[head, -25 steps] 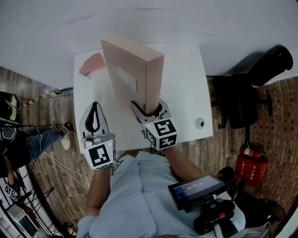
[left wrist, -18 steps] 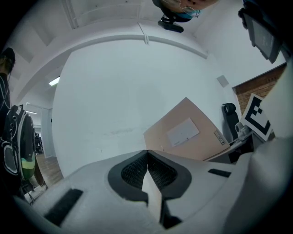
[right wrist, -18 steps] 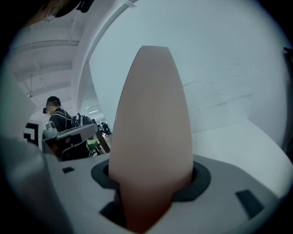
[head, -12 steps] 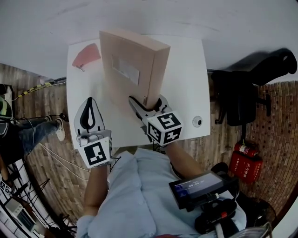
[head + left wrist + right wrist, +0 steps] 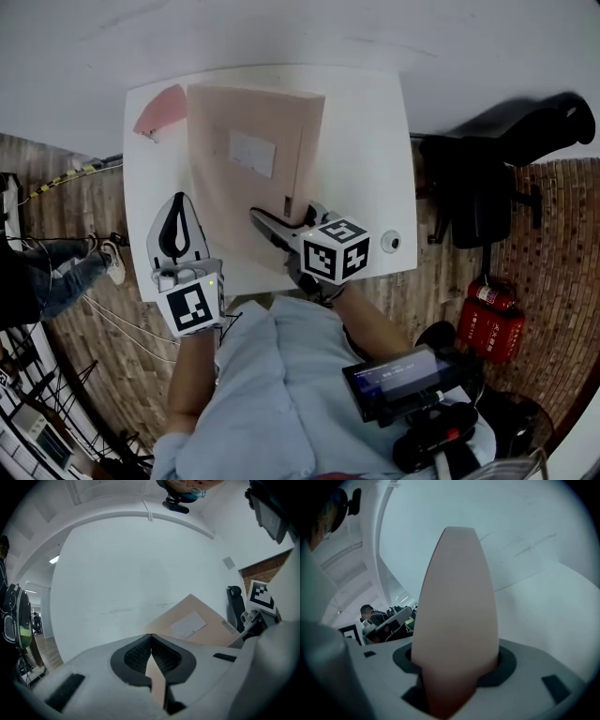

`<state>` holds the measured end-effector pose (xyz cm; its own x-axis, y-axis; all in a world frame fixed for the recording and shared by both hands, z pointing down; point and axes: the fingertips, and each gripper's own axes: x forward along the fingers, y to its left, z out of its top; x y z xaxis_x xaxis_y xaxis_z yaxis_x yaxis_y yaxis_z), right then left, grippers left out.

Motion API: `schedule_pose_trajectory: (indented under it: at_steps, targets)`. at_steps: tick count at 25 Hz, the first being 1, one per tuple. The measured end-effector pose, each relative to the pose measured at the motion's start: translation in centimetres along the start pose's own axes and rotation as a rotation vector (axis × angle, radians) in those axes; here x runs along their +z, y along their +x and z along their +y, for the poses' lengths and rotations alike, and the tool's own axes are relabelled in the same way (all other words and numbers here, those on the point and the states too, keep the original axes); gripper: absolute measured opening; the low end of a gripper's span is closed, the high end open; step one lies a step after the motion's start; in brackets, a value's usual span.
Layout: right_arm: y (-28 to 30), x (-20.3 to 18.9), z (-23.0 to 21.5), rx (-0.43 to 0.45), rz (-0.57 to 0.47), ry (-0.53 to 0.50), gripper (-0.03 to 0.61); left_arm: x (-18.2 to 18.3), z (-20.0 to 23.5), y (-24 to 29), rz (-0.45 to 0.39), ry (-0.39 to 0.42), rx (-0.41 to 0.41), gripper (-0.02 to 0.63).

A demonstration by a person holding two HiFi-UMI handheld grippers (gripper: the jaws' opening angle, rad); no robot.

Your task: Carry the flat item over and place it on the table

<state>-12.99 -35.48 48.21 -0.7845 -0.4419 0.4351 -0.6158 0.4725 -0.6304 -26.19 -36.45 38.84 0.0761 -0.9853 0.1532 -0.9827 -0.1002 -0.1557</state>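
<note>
The flat item is a pinkish-tan flat box (image 5: 248, 159) with a white label. It leans low over the white table (image 5: 366, 141), its broad face toward me. My right gripper (image 5: 289, 217) is shut on the box's near edge. In the right gripper view the box's narrow side (image 5: 457, 611) rises straight out from between the right gripper's (image 5: 454, 667) jaws. My left gripper (image 5: 178, 208) hovers over the table's near left part, shut and empty, just left of the box. The left gripper view shows my left gripper (image 5: 151, 641) with its tips touching and the box (image 5: 197, 623) beyond them.
A pink sheet (image 5: 155, 112) lies at the table's far left corner. A small round object (image 5: 388, 242) sits near the right front edge. A black chair (image 5: 478, 187) and a red fire extinguisher (image 5: 487, 323) stand to the right. Another person's leg (image 5: 66, 272) shows at the left.
The box has tipped from nearly upright down toward the tabletop, so its broad face now shows. My right gripper has stayed on its near edge. The left gripper has hardly moved.
</note>
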Motion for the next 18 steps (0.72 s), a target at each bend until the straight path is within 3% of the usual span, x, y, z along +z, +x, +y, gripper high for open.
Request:
schedule_pose_trajectory:
  at_steps: [9, 18]
  targets:
    - [0.0, -1.9, -2.2, 0.054, 0.143, 0.185, 0.291, 0.3, -1.3, 0.8, 0.001, 0.005, -0.010, 0.009]
    - [1.1, -2.1, -4.2, 0.079, 0.210, 0.255, 0.310, -0.5, -1.7, 2.2, 0.031, 0.006, -0.016, 0.009]
